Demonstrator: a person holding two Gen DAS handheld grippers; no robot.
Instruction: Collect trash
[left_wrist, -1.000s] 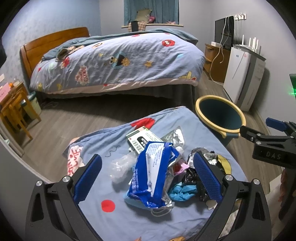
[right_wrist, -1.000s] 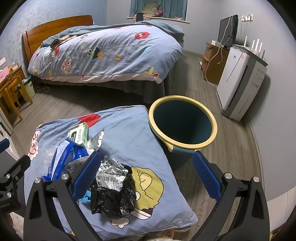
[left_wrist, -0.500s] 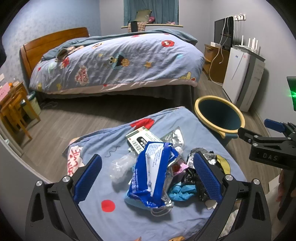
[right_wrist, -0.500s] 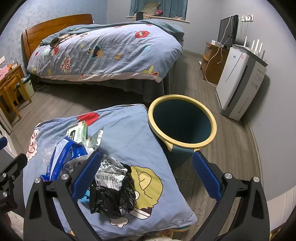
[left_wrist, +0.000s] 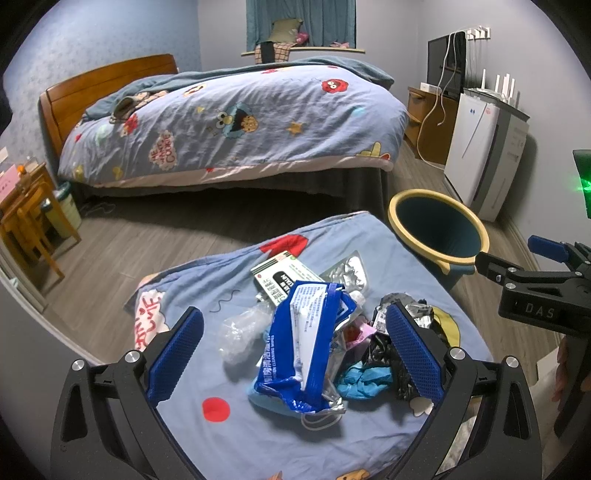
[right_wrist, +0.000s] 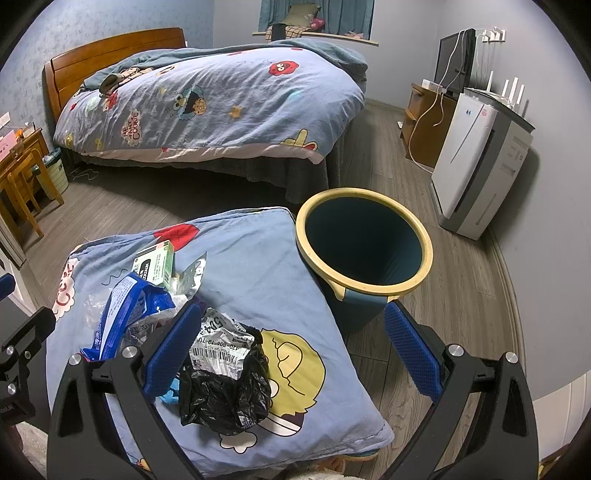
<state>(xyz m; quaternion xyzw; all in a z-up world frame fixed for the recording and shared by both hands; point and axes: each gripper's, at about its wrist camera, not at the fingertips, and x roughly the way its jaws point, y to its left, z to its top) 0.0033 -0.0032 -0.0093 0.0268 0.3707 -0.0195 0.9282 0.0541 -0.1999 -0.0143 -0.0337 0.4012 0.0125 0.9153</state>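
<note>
A pile of trash lies on a blue cartoon-print cushion (left_wrist: 236, 435): a blue wipes packet (left_wrist: 306, 343), a green-and-white box (left_wrist: 282, 277), a foil blister pack (left_wrist: 349, 271), a clear plastic bottle (left_wrist: 240, 332), a blue glove (left_wrist: 364, 380) and a crumpled black bag (right_wrist: 225, 391) with a white label. A dark blue trash bin with a yellow rim (right_wrist: 364, 251) stands on the floor right of the cushion. My left gripper (left_wrist: 291, 358) is open above the wipes packet. My right gripper (right_wrist: 291, 354) is open and empty, above the cushion's right edge beside the bin.
A large bed (left_wrist: 229, 122) with a cartoon duvet fills the back of the room. A white air purifier (right_wrist: 476, 162) and a wooden cabinet (right_wrist: 424, 122) stand at the right wall. A wooden desk and chair (left_wrist: 26, 218) are at the left. Wood floor lies between bed and cushion.
Both grippers have shifted only slightly. In the left wrist view the right gripper has drifted a little down and left. Both stay open.
</note>
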